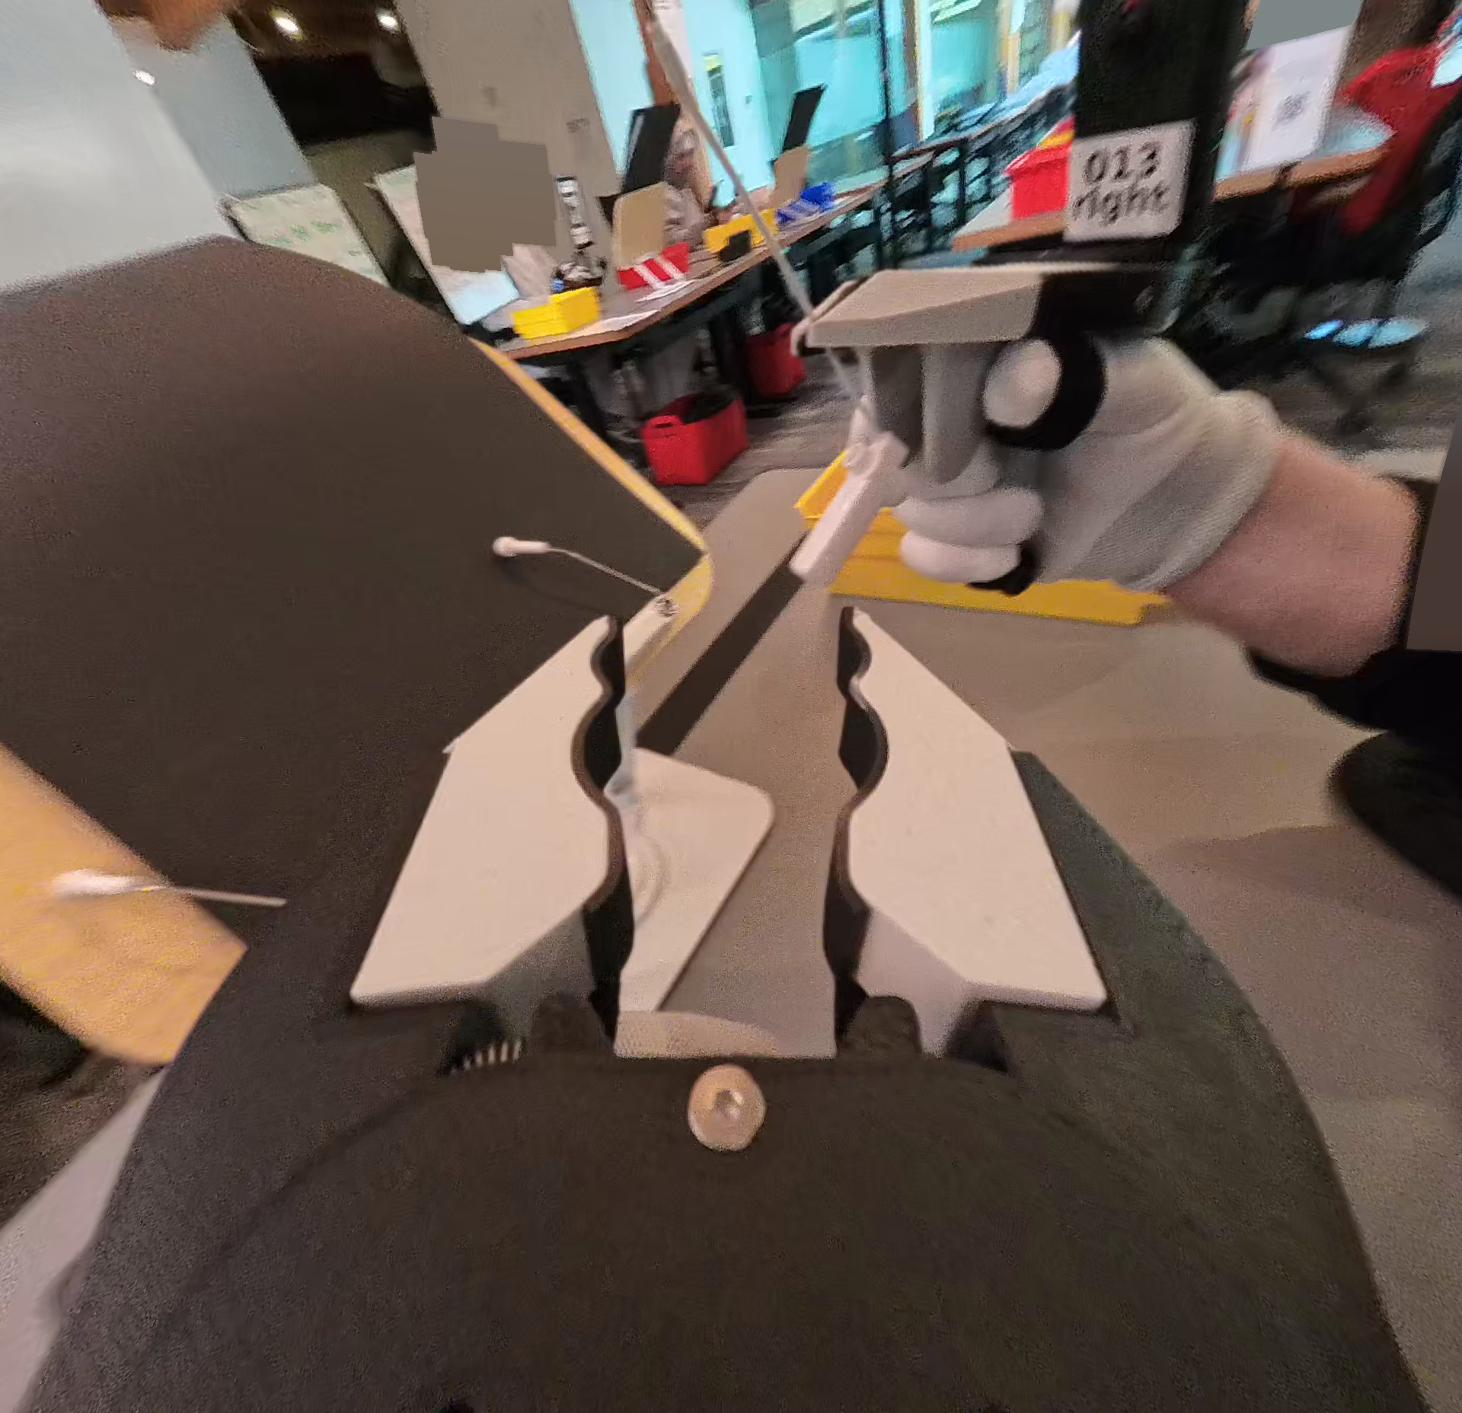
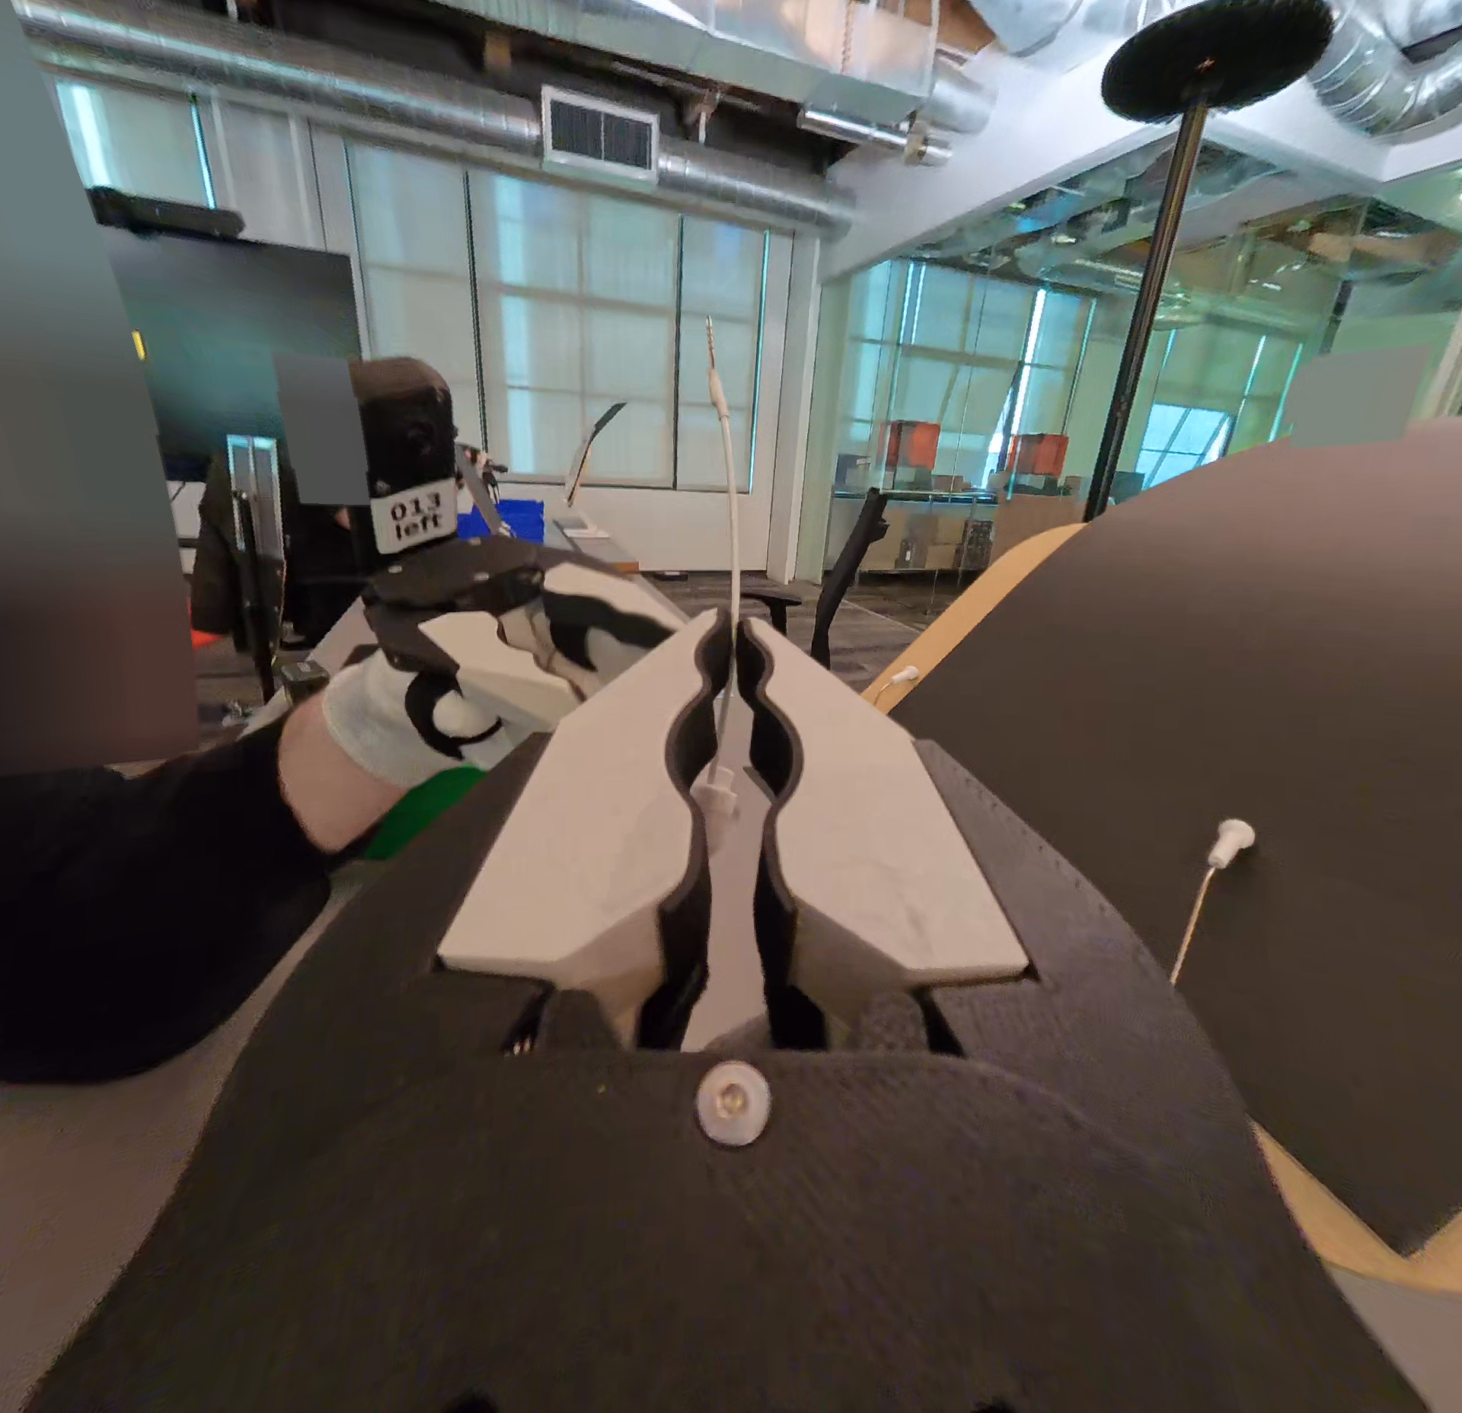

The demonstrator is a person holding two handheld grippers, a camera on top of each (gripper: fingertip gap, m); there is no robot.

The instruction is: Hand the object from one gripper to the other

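Note:
The object is a thin white adapter cable. It stands up from my right gripper, which is shut on it near the fingertips. Its metal plug points up, and its white connector hangs between the fingers. In the left wrist view the right gripper is side-on at upper right, held by a white-gloved hand. The cable rises from it and the connector dangles below. My left gripper is open and empty, just below and left of that connector. It also shows in the right wrist view.
A grey table lies below, with a yellow bin at its far side. A white flat piece and a black strip lie under my left fingers. A dark rounded panel flanks the left gripper. Cluttered tables with red and yellow bins stand behind. The grippers' ends are close to 7 cm from one another.

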